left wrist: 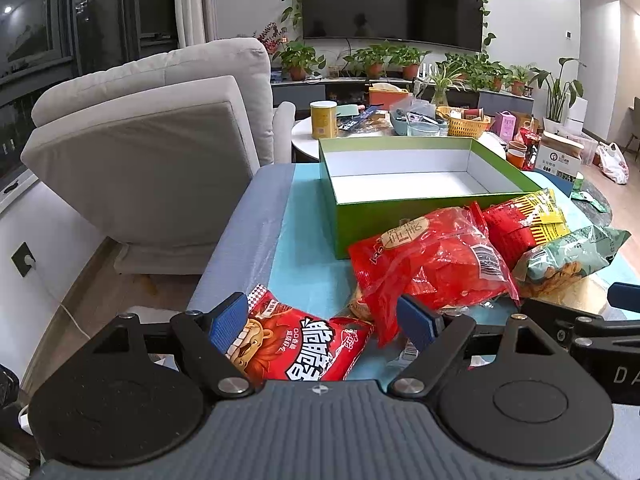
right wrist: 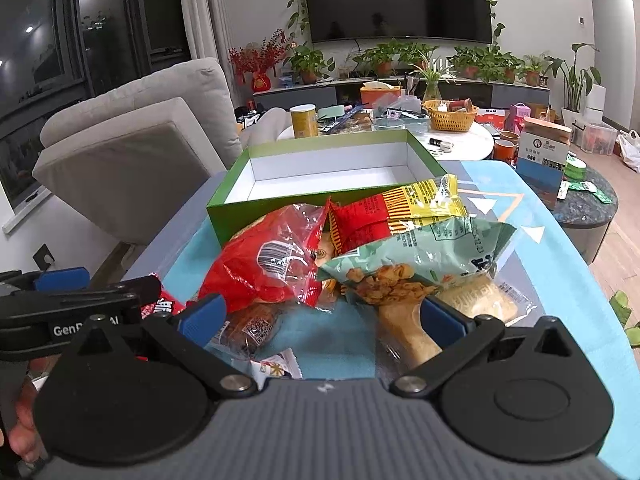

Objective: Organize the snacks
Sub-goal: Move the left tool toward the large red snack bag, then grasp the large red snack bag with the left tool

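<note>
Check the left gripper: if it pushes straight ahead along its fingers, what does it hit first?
Most likely the red lion-print snack bag, lying between the open fingers of the left gripper. Just beyond sits the large red bag, then the green box. Depth is uncertain in this fisheye view.

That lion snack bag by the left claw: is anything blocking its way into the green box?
Partly. The lion snack bag sits between the open left gripper's fingers; the big red bag lies toward the green box. Lifting over should clear it.
</note>
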`<move>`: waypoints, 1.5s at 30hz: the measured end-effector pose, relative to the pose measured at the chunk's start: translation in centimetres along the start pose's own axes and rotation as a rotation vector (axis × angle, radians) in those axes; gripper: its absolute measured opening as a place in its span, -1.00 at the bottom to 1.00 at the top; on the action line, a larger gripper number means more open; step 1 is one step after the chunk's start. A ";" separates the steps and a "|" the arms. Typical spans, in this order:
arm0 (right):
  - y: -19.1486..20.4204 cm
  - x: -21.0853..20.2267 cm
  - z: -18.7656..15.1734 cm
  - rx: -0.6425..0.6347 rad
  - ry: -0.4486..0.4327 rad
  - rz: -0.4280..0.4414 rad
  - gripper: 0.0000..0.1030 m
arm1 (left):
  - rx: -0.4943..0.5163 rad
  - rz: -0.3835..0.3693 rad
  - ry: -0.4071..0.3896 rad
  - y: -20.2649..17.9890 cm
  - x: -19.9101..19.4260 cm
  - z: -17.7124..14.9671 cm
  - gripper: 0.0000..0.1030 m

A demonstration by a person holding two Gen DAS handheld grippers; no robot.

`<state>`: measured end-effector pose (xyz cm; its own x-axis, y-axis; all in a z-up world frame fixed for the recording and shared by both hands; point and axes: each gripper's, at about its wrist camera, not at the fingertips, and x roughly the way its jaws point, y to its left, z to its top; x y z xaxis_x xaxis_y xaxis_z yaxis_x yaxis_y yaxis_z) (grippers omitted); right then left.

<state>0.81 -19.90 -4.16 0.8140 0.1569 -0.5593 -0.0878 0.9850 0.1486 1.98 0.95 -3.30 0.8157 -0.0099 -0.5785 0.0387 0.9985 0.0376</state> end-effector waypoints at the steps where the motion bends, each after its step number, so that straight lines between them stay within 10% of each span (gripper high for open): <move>1: 0.0 0.0 0.0 0.003 0.001 0.001 0.28 | 0.001 0.000 0.001 0.0 0.0 0.0 0.56; 45: -0.1 1.0 2.9 0.022 0.003 0.119 0.28 | -0.016 -0.053 0.041 0.7 1.3 1.3 0.55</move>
<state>3.31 -20.05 -2.42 0.7970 0.2727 -0.5389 -0.1711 0.9577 0.2315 3.82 1.60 -2.98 0.7882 -0.0605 -0.6124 0.0715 0.9974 -0.0065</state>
